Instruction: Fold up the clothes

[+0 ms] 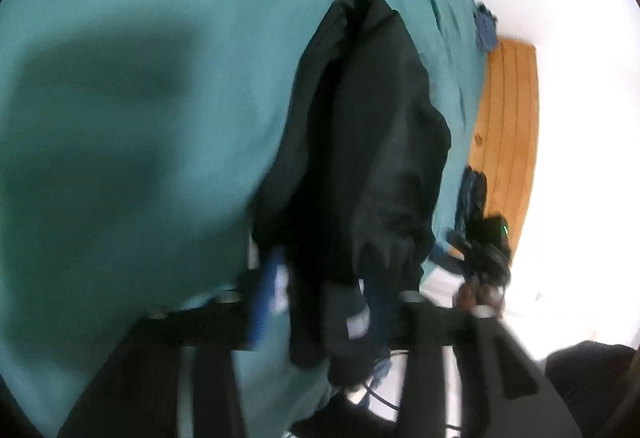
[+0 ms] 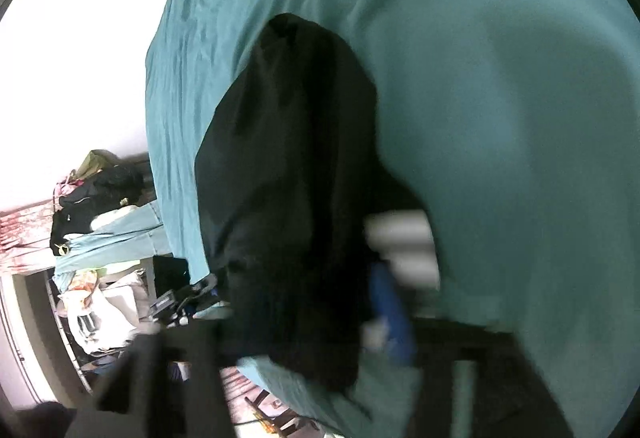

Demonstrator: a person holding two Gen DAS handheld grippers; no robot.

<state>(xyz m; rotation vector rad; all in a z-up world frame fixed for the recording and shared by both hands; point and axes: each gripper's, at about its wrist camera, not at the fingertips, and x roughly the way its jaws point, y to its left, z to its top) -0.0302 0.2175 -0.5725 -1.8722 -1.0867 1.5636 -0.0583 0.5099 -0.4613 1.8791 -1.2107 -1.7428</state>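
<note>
A black garment [image 1: 360, 141] hangs bunched from my left gripper [image 1: 320, 302], which is shut on its elastic hem above the teal bed sheet [image 1: 140, 97]. In the right wrist view the same black garment [image 2: 288, 197] hangs from my right gripper [image 2: 316, 322], whose blue-padded fingers [image 2: 390, 310] are shut on its edge. Both views are motion-blurred. The other gripper [image 1: 480, 262] shows at the right in the left wrist view, held by a hand. The garment hides most of both grippers' fingertips.
The teal sheet [image 2: 480, 117] covers the bed. A wooden panel [image 1: 508, 133] and blue clothes [image 1: 486, 25] lie at the bed's far edge by a white wall. A pile of clothes [image 2: 104, 205] and a rack stand left of the bed.
</note>
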